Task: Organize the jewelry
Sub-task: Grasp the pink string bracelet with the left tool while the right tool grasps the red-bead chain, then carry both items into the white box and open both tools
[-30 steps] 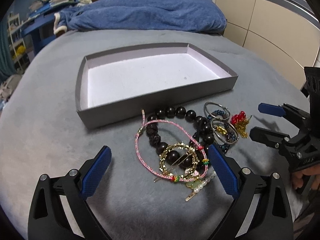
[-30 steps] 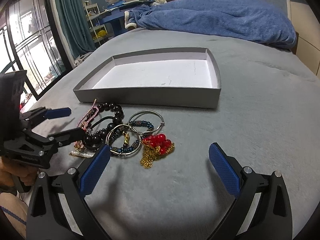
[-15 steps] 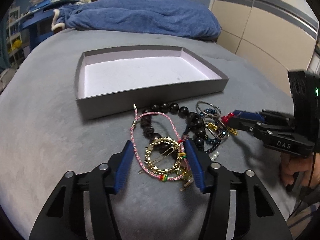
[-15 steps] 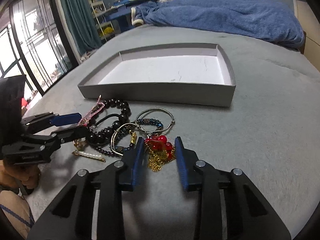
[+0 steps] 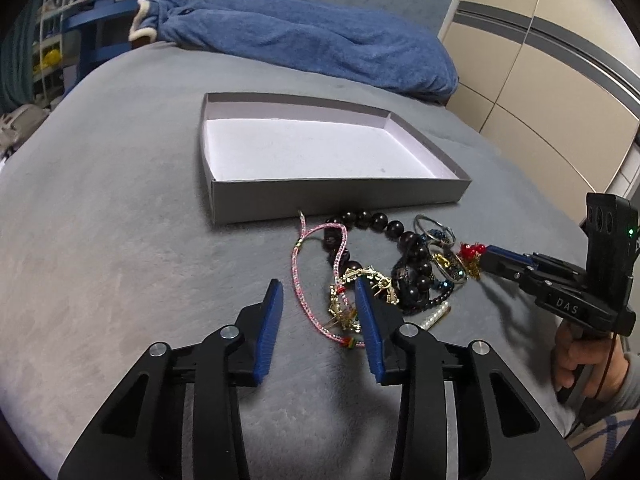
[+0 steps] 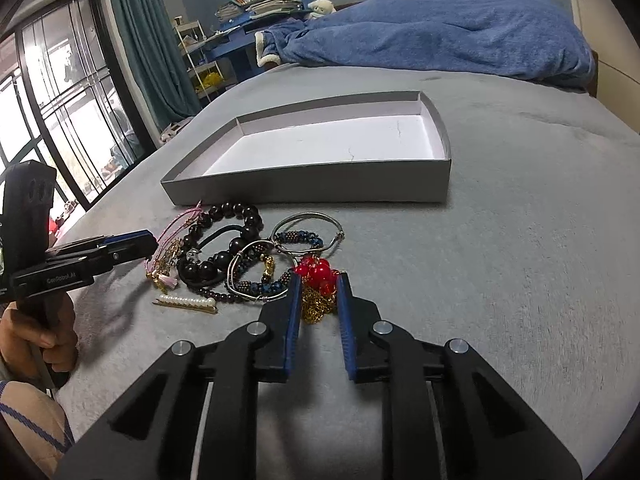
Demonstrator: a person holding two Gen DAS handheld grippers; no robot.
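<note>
Closing both at once: left gripper (image 5: pixel 318 292) narrowing around pink cord bracelet (image 5: pixel 298 280), right gripper (image 6: pixel 318 280) narrowing around red bead cluster (image 6: pixel 316 270), pile beside empty grey tray (image 5: pixel 340 200) for short transfers.

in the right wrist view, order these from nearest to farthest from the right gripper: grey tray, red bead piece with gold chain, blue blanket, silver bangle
1. red bead piece with gold chain, between the closing fingers of the right gripper.
2. silver bangle, just beyond the beads, slightly left.
3. grey tray, farther up the bed, behind the jewelry pile.
4. blue blanket, farthest, at the bed's far end.
</note>
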